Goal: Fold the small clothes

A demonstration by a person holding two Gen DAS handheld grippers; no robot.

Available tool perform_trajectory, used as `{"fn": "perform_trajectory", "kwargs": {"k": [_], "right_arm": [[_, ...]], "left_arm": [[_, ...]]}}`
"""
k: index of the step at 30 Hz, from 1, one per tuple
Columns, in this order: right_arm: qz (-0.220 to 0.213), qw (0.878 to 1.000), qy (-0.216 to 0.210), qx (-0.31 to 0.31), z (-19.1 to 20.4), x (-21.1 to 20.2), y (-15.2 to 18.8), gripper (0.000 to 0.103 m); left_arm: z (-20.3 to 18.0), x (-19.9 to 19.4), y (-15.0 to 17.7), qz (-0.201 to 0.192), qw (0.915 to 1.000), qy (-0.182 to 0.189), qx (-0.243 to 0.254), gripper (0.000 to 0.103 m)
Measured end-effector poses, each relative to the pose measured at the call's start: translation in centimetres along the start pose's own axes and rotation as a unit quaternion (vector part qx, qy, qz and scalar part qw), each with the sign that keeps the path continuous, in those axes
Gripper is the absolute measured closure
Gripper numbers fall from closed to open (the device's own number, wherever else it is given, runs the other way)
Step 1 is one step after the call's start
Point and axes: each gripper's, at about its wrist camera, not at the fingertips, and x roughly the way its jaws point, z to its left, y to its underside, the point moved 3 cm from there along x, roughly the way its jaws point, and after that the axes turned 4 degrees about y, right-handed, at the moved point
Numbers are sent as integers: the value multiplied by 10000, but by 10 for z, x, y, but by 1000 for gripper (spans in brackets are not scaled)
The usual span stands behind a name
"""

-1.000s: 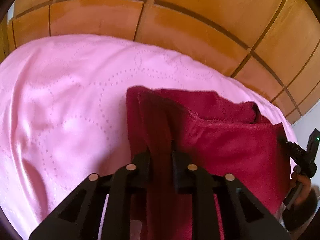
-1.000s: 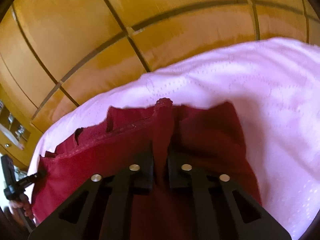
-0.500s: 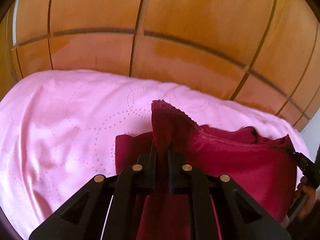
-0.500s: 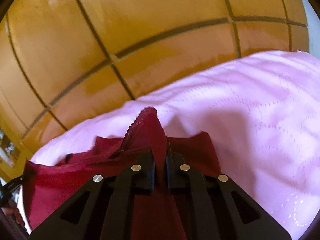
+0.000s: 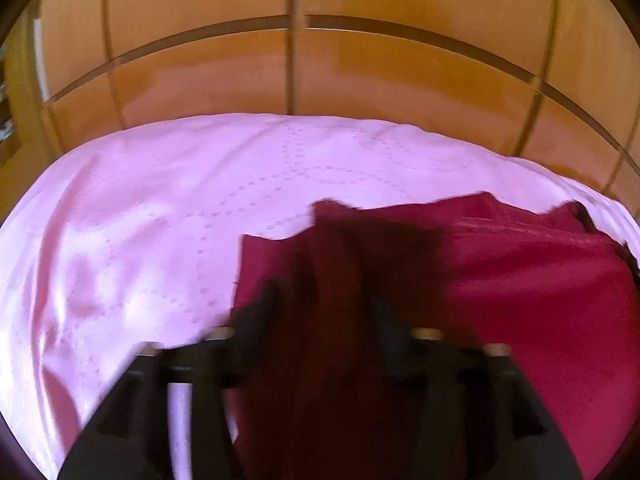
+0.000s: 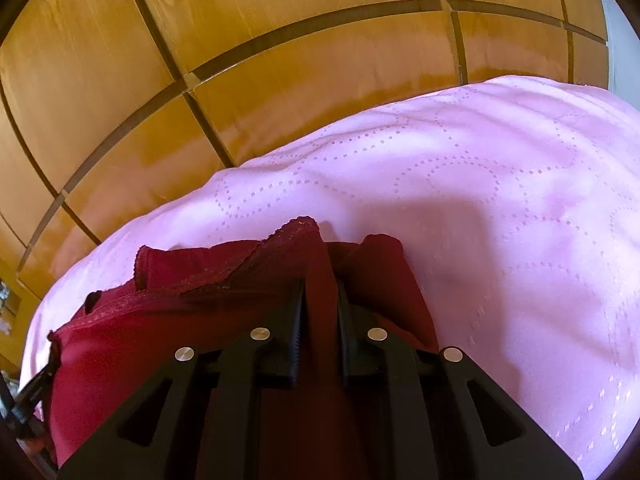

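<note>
The red cloth (image 6: pixel 168 344) lies on the pink bed cover (image 6: pixel 500 208), in front of a wooden wall (image 6: pixel 280 40). The left gripper (image 5: pixel 320 312) has its jaws opening now, with cloth between them but no squeeze that I can see (this view is very blurry). The right gripper (image 6: pixel 320 300) has its jaws closed on a thin fold of the cloth, near the lacy edge (image 6: pixel 280 236). This looks like the end of one fold, when the cloth gets laid down. To do it well, I think both hands should let go low and close to the bed, so the top layer drops flat and the edges line up. If one hand lets go first, that corner could slip and wrinkle. The right view shows the lacy edge and the grip sharply. The left view does not, but it shows more of the wide part of the cloth and the bed on the far side.
</note>
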Motion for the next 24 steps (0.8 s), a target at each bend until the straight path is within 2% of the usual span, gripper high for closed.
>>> {"fn": "perform_trajectory", "kwargs": {"k": [1, 2, 4, 7, 9, 10, 11, 13, 14, 15, 17, 18, 21, 24], "right_arm": [[-8, 10000, 30, -24, 1, 0, 0, 90], [-22, 10000, 64, -51, 1, 0, 0, 88], [-63, 9998, 173, -117, 4, -1, 0, 87], [-131, 9992, 325, -199, 6, -2, 0, 81], [-184, 9983, 479, -277, 9, -3, 0, 75], [-218, 9975, 578, -331, 11, -5, 0, 72], [-250, 9969, 652, -370, 12, -6, 0, 64], [-340, 9937, 963, -464, 14, -11, 1, 32], [-364, 9905, 1228, -496, 15, -12, 1, 3], [-391, 9881, 1400, -513, 15, -14, 1, 4], [-372, 9884, 1353, -587, 16, -20, 4, 4], [-328, 9890, 1303, -616, 15, -22, 8, 4], [-247, 9917, 1146, -518, 9, -37, 22, 4], [-163, 9953, 943, -158, -1, -55, 39, 4]], "left_arm": [[4, -1, 1, 72, 9997, -180, -132, 11], [7, -2, 0, 133, 9993, -234, -247, 11], [7, -19, 0, -14, 9991, -83, -406, 11], [-5, -55, 9, -582, 9966, 292, -511, 9], [-18, -75, 18, -912, 9936, 552, -382, 8], [-28, -83, 25, -1103, 9920, 584, -167, 4], [-38, -85, 32, -1193, 9912, 573, 75, 3], [-53, -74, 42, -946, 9927, 540, 516, 3], [-57, -66, 44, -721, 9939, 542, 634, 3], [-59, -57, 46, -521, 9949, 546, 670, 3], [-57, -36, 43, -45, 9967, 595, 558, 3], [-56, -33, 42, 33, 9966, 624, 540, 3], [-57, -35, 43, -37, 9965, 625, 554, 2], [-56, -35, 44, -47, 9965, 646, 532, 2]]}}
